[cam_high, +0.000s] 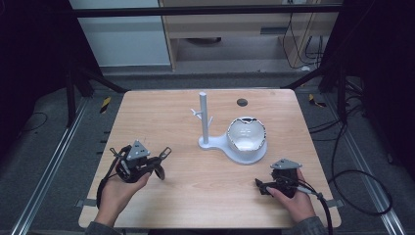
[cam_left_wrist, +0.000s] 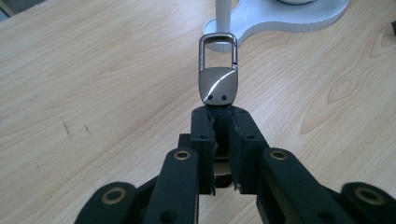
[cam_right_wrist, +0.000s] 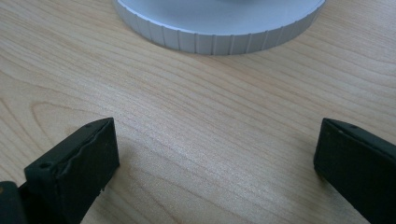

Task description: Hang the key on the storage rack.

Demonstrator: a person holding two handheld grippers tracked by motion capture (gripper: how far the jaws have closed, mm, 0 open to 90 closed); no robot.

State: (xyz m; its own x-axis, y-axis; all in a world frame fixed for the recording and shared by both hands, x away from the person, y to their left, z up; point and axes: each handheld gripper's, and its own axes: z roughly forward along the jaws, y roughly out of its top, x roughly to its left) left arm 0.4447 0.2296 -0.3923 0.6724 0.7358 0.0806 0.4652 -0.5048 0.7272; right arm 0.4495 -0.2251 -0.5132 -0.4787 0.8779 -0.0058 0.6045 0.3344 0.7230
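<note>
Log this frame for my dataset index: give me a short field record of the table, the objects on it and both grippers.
surface: light wooden table
stand: white stand with upright pegged post and round base
dish: white heart-shaped bowl on the stand's base
left gripper: shut on a silver metal keychain clasp, aimed toward the post
right gripper: open, holding nothing, near the base's ribbed edge

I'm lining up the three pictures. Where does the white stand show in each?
High view: white stand at table centre, post left, round dish right.
Left gripper view: top edge, beyond the metal keyring clip held in the left tool.
Right gripper view: ribbed rim along the top.
Shared landmark: wooden table.
</note>
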